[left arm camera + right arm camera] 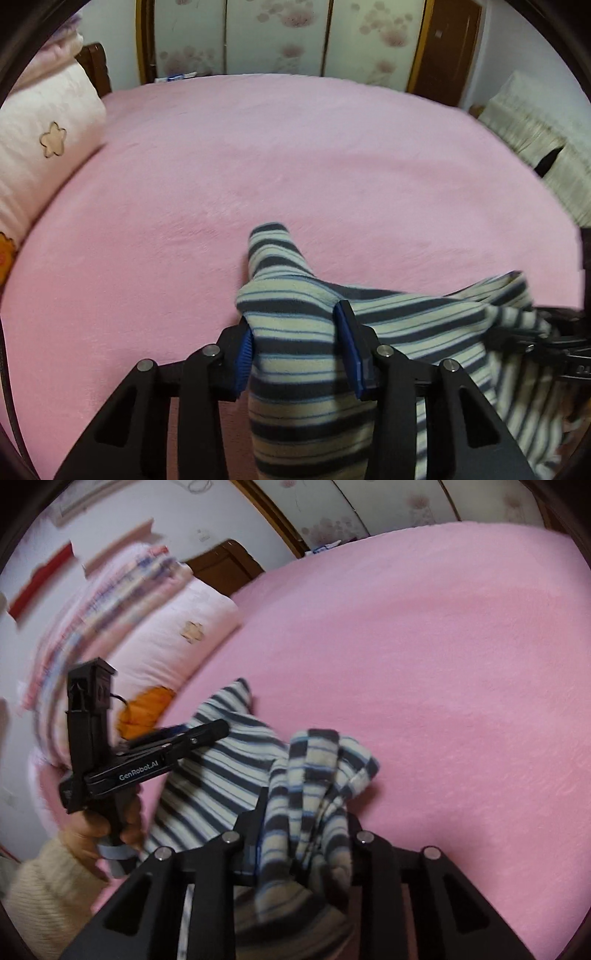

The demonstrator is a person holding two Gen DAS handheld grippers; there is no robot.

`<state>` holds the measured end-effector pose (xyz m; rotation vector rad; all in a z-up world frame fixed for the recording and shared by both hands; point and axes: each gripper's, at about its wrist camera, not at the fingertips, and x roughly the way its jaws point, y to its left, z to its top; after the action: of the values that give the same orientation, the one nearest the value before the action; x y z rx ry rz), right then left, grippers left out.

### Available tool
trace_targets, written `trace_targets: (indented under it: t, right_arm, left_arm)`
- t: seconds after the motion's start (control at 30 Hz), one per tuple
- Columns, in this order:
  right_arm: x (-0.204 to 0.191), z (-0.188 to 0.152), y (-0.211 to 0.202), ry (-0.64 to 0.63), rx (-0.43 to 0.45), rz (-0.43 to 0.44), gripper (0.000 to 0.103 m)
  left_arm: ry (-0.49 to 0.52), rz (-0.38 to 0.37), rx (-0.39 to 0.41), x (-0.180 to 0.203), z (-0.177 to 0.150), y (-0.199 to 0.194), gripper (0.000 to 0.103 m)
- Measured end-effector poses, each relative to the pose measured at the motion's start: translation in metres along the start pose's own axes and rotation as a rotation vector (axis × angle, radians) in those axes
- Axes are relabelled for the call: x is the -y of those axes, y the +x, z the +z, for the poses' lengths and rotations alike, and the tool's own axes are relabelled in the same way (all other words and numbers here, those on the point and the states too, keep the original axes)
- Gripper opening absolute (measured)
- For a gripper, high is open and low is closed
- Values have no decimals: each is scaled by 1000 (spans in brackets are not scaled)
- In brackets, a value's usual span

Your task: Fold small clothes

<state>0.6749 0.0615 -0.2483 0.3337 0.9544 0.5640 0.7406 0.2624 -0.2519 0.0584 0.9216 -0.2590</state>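
A small striped garment [295, 343] in dark grey, cream and blue hangs lifted above the pink bed. My left gripper [295, 332] is shut on one bunched corner of it, cloth pinched between the blue pads [349, 347]. The garment stretches right toward the other gripper's black frame [546, 343]. In the right wrist view my right gripper [303, 819] is shut on another bunched part of the striped garment [314, 775]. The left gripper [207, 733] shows there at left, held by a hand, gripping the same cloth.
The pink bed cover [295, 166] spreads ahead. A pale pink pillow [40, 147] with a flower patch lies at left, with stacked folded bedding [110, 590] behind it. A cream cloth pile [546, 136] sits at right. Wardrobe doors [280, 37] stand behind.
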Motion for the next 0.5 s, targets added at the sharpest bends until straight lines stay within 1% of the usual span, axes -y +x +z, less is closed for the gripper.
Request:
trace_targets:
  t: [0.07,0.13,0.2,0.23,0.27,0.37,0.43,0.5]
  right_arm:
    - [-4,-2,1,-42,11,-59,26]
    - [-8,-1,-3,-66,35,-104,26]
    - [-14,3,-10,-112,85,-172,23]
    - [-16,7,-11,-125,88,-179,17]
    - [-16,11,-10,-123,80,-172,15]
    - [-19,17,-10,-138,74,-169,13]
    - [-21,18,-10,-163,74,-178,13]
    - [-20,16,-7,-164,63,-188,13]
  left_arm:
    - [15,31,18,8,3,1,41]
    - [31,60,40,12,4,-6,39]
    - [64,95,74,15,6,-13,35]
    - [76,112,85,19,9,-14,35]
    - [86,129,89,20,10,-15,34]
    - [101,177,89,24,9,-9,31]
    - [96,190,81,28,4,-6,32]
    - [86,193,37,30,4,-1,37]
